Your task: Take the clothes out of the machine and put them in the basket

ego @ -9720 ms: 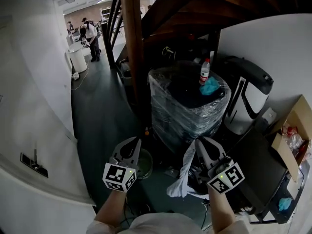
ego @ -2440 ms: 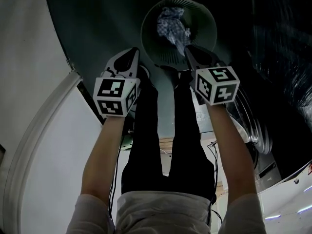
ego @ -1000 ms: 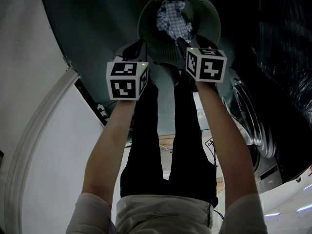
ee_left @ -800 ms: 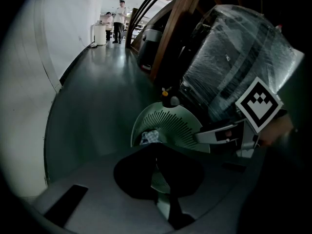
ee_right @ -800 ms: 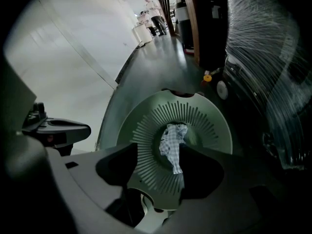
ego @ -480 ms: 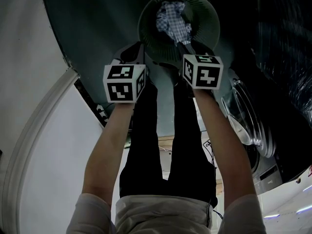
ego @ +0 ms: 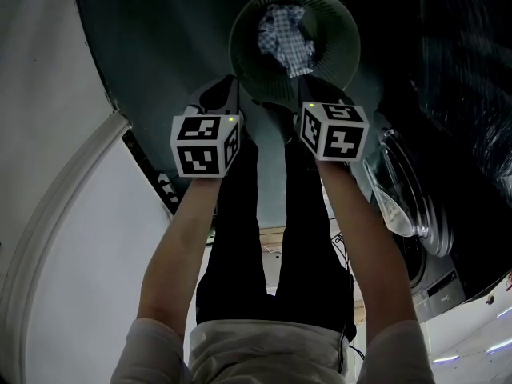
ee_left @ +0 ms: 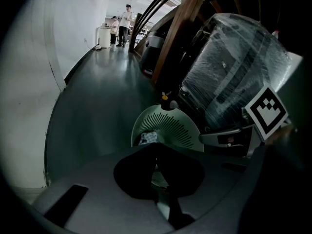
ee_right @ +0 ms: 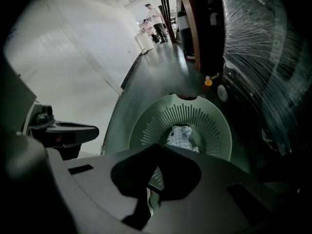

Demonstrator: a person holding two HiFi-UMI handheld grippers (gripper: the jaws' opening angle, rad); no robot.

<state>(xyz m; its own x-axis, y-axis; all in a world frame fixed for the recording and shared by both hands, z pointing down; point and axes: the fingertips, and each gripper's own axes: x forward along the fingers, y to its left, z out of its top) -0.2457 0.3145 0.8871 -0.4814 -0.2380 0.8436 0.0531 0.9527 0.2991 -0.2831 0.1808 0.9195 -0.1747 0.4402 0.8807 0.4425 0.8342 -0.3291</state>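
Though checked cloth point(ee_left: 147, 138) peeks out, the left tool point(ee_left: 156, 165) hides most.

Office storage corner, washer point(ego: 416, 214), wrapped appliance point(ee_left: 234, 67)

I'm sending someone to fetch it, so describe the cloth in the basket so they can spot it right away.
On the dark floor beside the big plastic-wrapped bulk stands a round pale green basket with slotted walls. The cloth lies crumpled at its bottom. It is the only item in there, and its fine light check stands out against the plain green.
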